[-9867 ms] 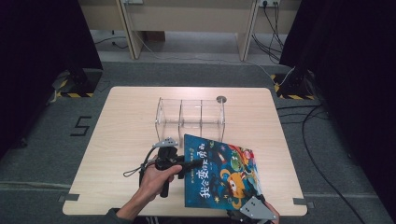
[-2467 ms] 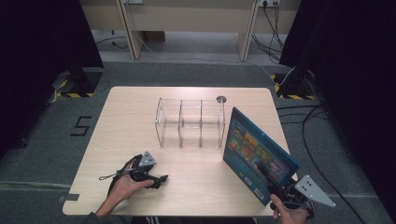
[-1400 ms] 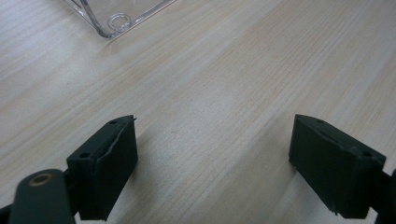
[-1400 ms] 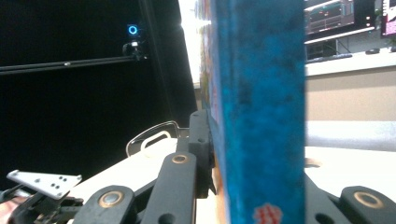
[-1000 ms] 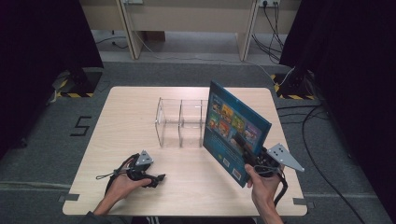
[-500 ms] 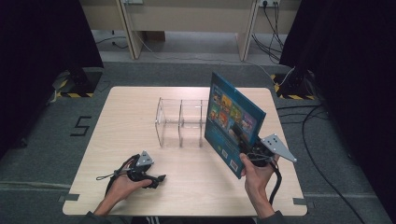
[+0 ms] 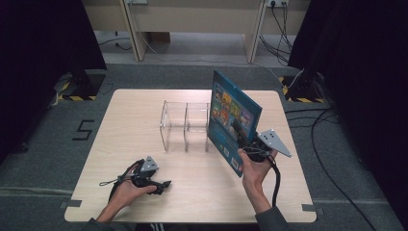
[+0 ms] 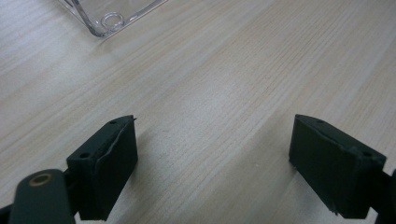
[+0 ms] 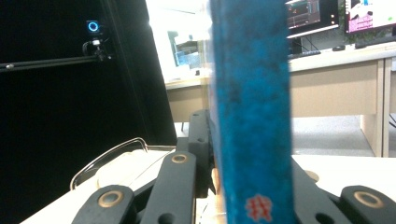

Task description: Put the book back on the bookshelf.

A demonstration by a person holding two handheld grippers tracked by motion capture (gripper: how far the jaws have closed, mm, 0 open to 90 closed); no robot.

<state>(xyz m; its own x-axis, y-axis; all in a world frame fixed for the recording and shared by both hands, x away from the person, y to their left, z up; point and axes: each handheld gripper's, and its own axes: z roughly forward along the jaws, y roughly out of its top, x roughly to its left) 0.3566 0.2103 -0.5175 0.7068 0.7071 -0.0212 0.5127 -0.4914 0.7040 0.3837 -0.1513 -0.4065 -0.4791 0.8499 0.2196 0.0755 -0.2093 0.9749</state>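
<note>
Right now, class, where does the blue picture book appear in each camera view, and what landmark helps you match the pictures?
High view: the blue hardcover picture book stands upright, right of centre, clamped in the right claw.
Left gripper view: not in it.
Right gripper view: its blue spine rises up the middle.
Shared landmark: the clear acrylic divider rack, whose corner shows at the left gripper view's top.

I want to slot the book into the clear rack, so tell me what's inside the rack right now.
The two left compartments of the clear rack look empty, with bare table showing through. The book, held upright in the right gripper, covers the rack's right end, so that compartment cannot be checked.
</note>
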